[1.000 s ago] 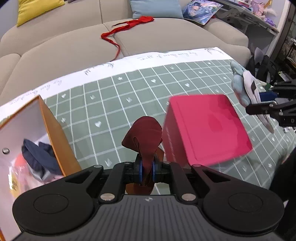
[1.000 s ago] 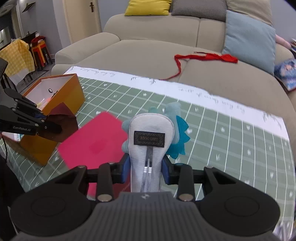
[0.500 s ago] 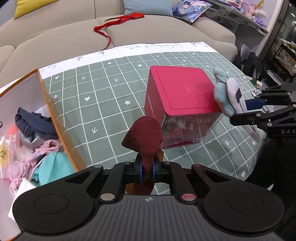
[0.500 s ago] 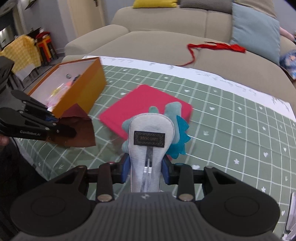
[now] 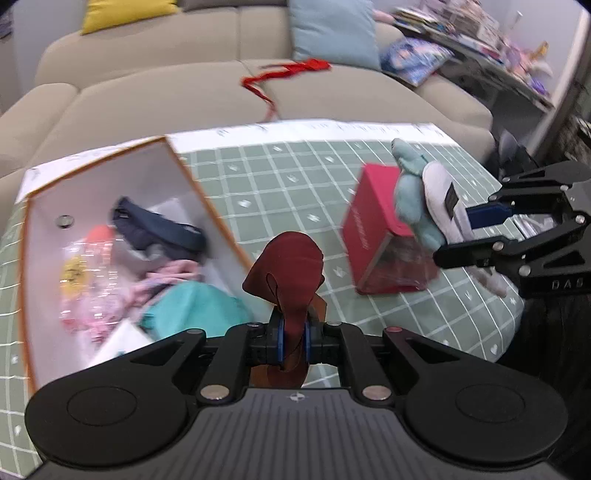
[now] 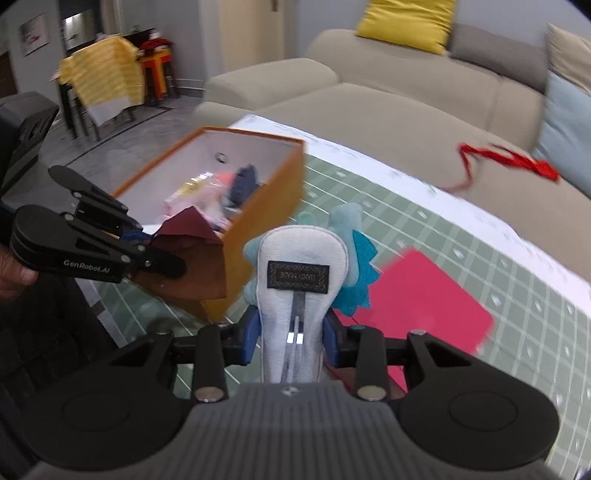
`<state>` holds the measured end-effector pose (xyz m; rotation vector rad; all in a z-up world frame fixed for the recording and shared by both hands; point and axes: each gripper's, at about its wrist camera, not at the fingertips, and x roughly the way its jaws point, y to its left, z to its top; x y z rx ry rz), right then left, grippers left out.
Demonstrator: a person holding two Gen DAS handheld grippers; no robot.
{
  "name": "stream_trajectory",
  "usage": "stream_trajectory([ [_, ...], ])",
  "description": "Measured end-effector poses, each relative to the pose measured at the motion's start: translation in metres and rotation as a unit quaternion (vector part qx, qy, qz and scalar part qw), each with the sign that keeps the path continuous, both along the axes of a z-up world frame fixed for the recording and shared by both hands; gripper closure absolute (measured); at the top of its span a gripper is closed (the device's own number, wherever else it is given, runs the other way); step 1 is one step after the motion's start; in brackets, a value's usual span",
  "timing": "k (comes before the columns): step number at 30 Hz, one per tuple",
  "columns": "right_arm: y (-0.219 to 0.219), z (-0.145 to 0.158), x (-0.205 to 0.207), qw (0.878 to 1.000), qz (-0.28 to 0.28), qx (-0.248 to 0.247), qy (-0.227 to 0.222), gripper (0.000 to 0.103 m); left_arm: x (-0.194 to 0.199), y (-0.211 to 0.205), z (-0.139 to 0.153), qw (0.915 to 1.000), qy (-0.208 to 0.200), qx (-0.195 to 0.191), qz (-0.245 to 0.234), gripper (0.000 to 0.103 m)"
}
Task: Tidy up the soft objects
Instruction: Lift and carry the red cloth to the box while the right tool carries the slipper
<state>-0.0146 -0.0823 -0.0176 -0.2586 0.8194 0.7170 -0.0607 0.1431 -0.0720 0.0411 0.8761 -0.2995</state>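
Orange box (image 5: 207, 206), open top: navy cloth (image 5: 159, 229), pink and teal fabrics, clear packet inside. Left gripper (image 5: 291, 341) clamps maroon cloth (image 5: 288, 266) beside it. Right gripper (image 6: 293, 332) clamps plush slipper (image 6: 301, 280) above red box (image 6: 424, 299).

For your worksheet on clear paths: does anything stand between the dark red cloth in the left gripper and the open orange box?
Nothing visible does. The dark red cloth hangs beside the orange box, whose near wall is the only thing between them.

A beige sectional sofa (image 6: 388, 96) with a yellow cushion (image 6: 406, 24) stands behind the green-checked tablecloth (image 5: 288, 184).
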Motion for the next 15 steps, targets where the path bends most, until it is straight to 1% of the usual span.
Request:
stream_trajectory([
  [7, 0.061, 0.020, 0.007, 0.998, 0.061, 0.003, -0.025, 0.068, -0.002, 0.046, 0.019, 0.9983, -0.026, -0.010, 0.051, 0.092],
  [12, 0.105, 0.028, 0.019, 0.994, 0.099, 0.002, -0.042, 0.067, 0.006, 0.069, 0.025, 0.9964, -0.037, -0.001, 0.076, 0.091],
  [15, 0.125, 0.026, 0.033, 0.994, 0.105, 0.001, -0.044, 0.067, 0.017, 0.083, 0.024, 0.9949, -0.041, 0.006, 0.092, 0.091],
])
